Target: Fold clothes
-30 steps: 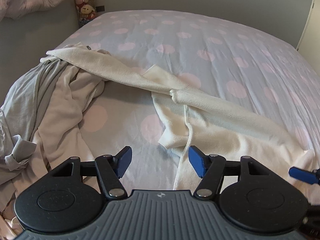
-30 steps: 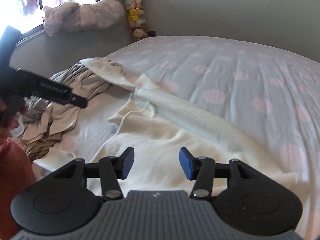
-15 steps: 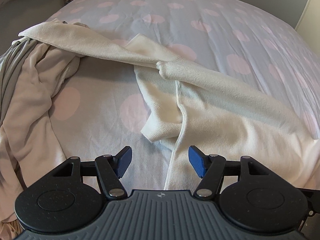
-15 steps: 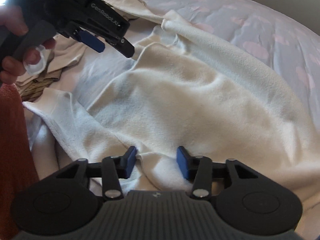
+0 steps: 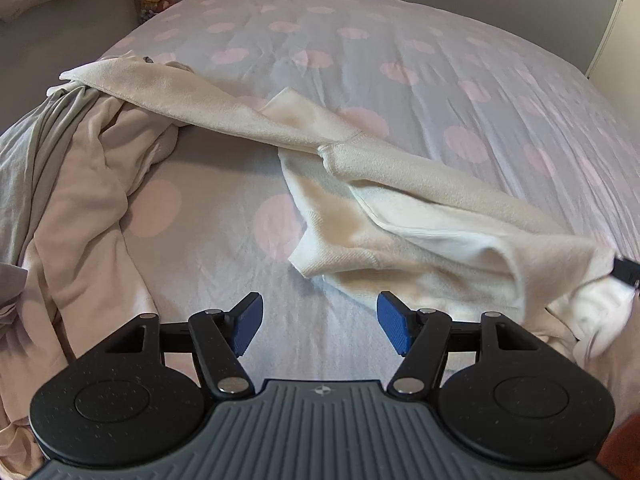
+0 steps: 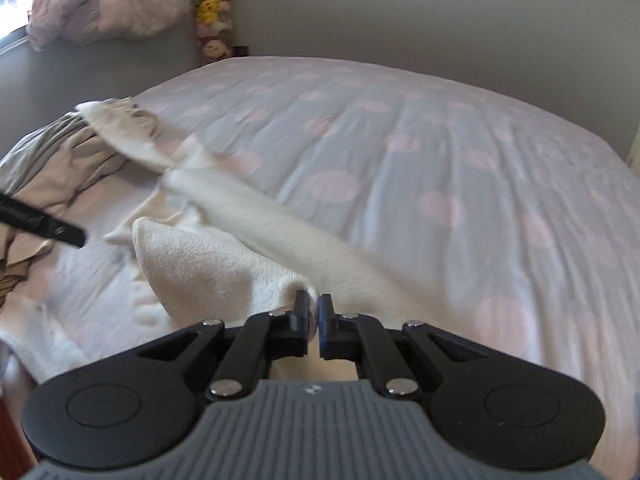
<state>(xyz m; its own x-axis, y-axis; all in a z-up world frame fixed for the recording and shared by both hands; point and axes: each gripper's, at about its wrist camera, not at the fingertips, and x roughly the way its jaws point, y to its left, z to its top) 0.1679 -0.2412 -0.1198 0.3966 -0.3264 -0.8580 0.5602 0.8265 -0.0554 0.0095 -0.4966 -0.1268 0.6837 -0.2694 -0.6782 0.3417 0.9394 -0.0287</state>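
Note:
A cream white sweater (image 5: 420,208) lies stretched across the bed, one sleeve reaching far left onto a heap of clothes. My left gripper (image 5: 318,326) is open and empty, just above the sheet, near the sweater's lower edge. My right gripper (image 6: 314,314) is shut on a fold of the sweater (image 6: 224,264) and holds it lifted off the bed. The right gripper's tip shows at the right edge of the left wrist view (image 5: 626,270), where the cloth bunches.
A heap of beige and grey clothes (image 5: 76,184) lies at the bed's left side. The bed has a pale sheet with pink dots (image 5: 400,60). Plush toys (image 6: 212,12) and a pink bundle (image 6: 108,8) sit at the back left by the wall.
My right gripper has closed on the sweater's edge and lifted it, pulling the cloth toward the right. My left gripper stayed open and drew back a little.

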